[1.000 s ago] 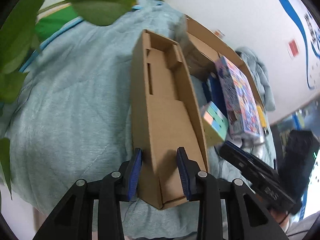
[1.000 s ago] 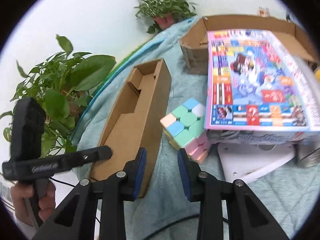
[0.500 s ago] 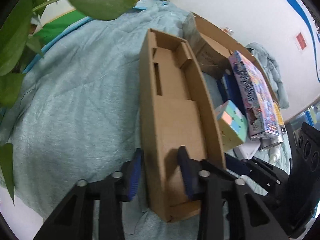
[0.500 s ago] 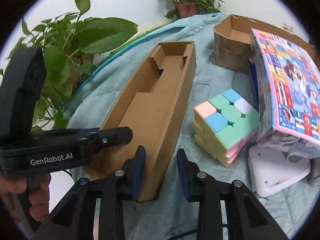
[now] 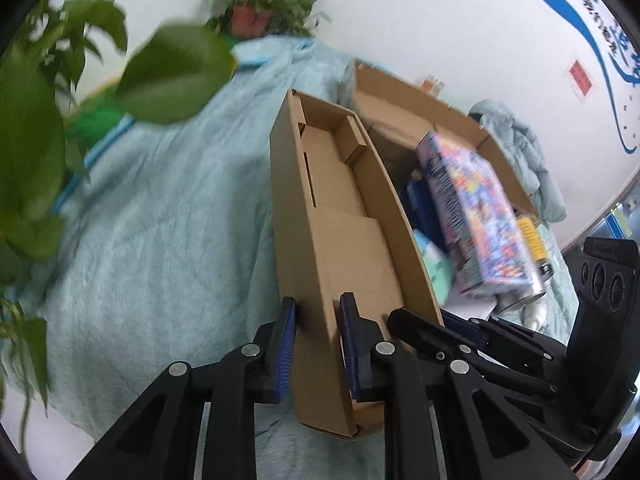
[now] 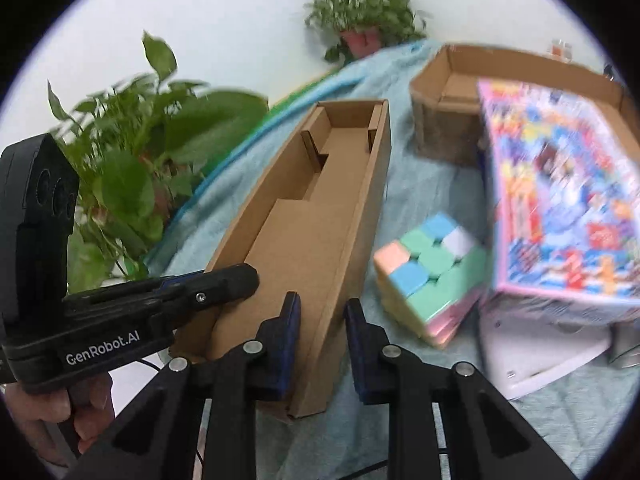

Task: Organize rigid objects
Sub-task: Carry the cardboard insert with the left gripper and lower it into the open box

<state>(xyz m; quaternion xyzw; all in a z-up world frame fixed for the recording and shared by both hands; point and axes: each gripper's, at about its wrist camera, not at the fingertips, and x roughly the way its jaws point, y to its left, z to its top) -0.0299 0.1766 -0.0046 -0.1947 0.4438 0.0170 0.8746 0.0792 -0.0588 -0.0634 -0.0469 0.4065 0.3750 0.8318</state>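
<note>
Left wrist view shows the left gripper (image 5: 314,346) straddling the left long wall of the narrow cardboard box (image 5: 344,216), one blue pad outside and one inside; the jaws look clamped on that wall, though blur hides the contact. From the right wrist view, the right gripper (image 6: 322,344) straddles the opposite long wall near the same near end, with a slight gap visible beside the outer pad, so its jaws read as spread, not yet biting. The box lies lengthwise on the teal blanket (image 5: 160,240), its empty interior facing up.

The step in hand appears to be a two-handed grasp of this box to reposition it. The next move likely calls for closing the right jaws on the wall, then lifting or sliding both hands together so the thin cardboard does not twist.

Room is uneven. On the box's right, the pastel puzzle cube (image 6: 434,276) sits just beside it, with the colourful game box (image 6: 560,200) and the larger open carton (image 6: 452,92) beyond. On its left the blanket lies bare, bounded by the leafy plant (image 6: 132,172), so that side seems freer.
</note>
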